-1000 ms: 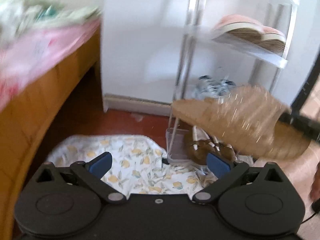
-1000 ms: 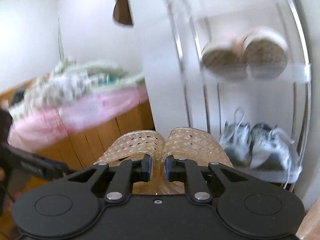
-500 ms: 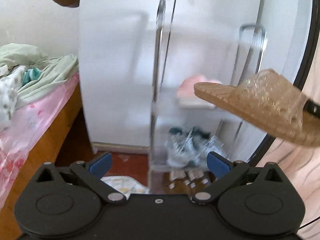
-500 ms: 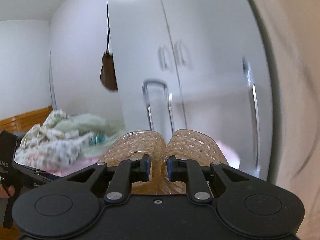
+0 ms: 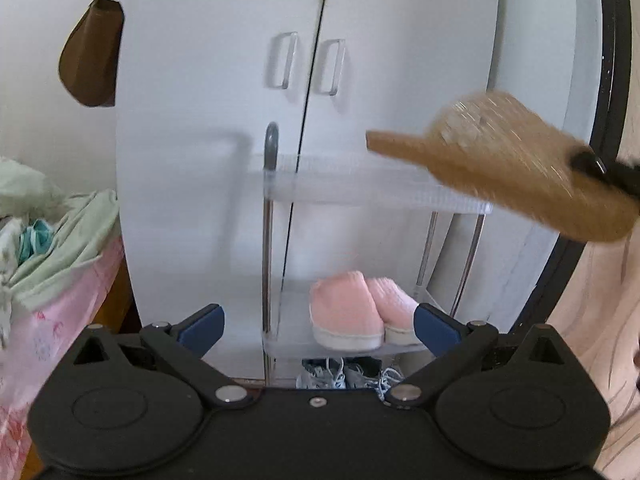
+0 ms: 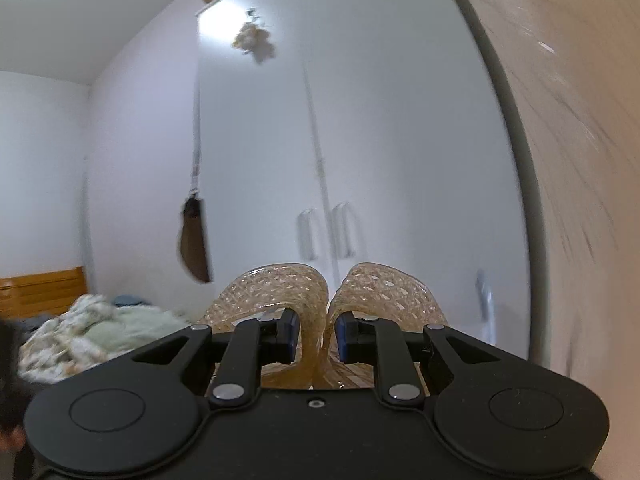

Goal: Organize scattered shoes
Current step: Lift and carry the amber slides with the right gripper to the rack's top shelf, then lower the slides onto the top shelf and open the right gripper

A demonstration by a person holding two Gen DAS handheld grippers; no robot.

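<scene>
1. Bedroom setting, with a big white wardrobe point(image 5: 312, 120) filling the view straight ahead of both grippers. Two clear handles sit side by side on its doors.
2. Off to the left of the left gripper there's a bed point(image 5: 52, 280) with a pink cover and a heap of pale green and patterned clothes on it. The right wrist view shows the same heap low on the left, pretty blurry.
3. Shoe rack point(image 5: 360, 192), clear shelves on metal posts, stands right against the wardrobe, dead ahead of the left gripper.
4. Brown bag point(image 5: 94, 54) hangs on the wardrobe's left side, up and left of the left gripper.
5. Woven slippers point(image 6: 312, 300), a see-through amber pair: the right gripper point(image 6: 316, 336) is clamped down on both of them, pinching the inner edges of the two uppers together between its blue pads. In the left wrist view they show up motion-blurred, up in the air to the right, at about the rack's top shelf, with the toe poking over it.
6. Pink slippers point(image 5: 356, 316) sit as a pair on the middle shelf, just beyond the left gripper's fingertips.
7. Grey sneakers point(image 5: 344, 374) are on the shelf below those, mostly hidden behind the gripper body.
8. Left gripper point(image 5: 318, 326) is spread wide and holding nothing.
</scene>
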